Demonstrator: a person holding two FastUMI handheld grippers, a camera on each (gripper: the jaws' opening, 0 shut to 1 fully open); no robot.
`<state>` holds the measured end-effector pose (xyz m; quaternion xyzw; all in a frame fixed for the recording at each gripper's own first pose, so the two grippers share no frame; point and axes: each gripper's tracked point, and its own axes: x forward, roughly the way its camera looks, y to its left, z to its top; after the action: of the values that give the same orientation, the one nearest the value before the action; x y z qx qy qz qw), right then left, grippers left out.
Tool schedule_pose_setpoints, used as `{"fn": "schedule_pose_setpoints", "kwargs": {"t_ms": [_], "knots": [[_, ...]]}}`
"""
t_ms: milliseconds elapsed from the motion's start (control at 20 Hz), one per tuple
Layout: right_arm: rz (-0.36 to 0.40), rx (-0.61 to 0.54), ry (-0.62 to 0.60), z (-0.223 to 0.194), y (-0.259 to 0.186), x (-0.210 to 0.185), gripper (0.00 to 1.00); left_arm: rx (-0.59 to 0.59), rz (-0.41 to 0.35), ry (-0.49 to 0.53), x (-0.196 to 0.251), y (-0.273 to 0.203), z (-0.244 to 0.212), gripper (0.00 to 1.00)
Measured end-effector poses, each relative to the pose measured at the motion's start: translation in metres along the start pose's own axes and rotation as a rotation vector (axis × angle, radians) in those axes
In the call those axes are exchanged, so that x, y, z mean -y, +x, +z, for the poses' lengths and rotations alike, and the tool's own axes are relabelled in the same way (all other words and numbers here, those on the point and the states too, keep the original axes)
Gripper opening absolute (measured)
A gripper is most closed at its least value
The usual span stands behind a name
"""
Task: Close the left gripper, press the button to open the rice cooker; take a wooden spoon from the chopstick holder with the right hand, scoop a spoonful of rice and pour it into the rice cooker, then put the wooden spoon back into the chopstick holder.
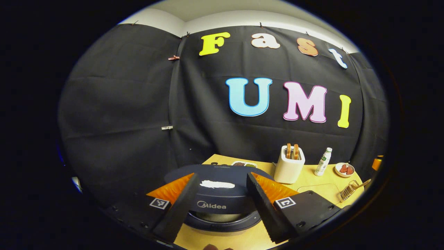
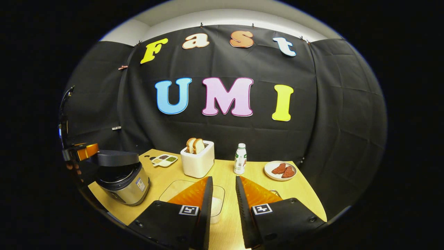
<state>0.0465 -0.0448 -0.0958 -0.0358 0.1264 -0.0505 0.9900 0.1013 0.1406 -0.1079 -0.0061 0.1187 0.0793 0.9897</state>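
Hovering just before the cooker [image 1: 218,199], the left gripper [image 1: 222,185] has its jaws apart; the lid sits ajar. Right gripper [image 2: 222,194] gapes too (spoon likely light, stiff; grip its handle).

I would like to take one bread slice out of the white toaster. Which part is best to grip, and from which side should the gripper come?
Grip the rounded top of the bread slice, the part standing above the toaster, coming down from above. The slices stand upright in the slots, so only their tops are free; I would press on the two flat faces.
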Motion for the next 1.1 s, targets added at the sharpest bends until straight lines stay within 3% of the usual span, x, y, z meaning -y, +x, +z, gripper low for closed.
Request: {"fn": "schedule_pose_setpoints", "kwargs": {"t_ms": [150,550,600,1100], "knots": [[0.013,-0.013,-0.002,-0.007,-0.006,-0.006,0.41,0.017,0.025,0.046,-0.002,-0.005,-0.017,0.95],[0.047,-0.022,-0.005,-0.012,-0.015,-0.022,0.41,-0.108,0.03,0.004,-0.004,-0.009,-0.093,0.95],[0.048,-0.022,-0.005,-0.012,-0.016,-0.023,0.41,-0.064,0.025,0.008,-0.005,-0.009,-0.087,0.96],[0.072,0.006,-0.014,-0.001,-0.023,-0.035,0.41,-0.052,0.014,0.026,-0.002,-0.01,-0.094,0.96]]}}
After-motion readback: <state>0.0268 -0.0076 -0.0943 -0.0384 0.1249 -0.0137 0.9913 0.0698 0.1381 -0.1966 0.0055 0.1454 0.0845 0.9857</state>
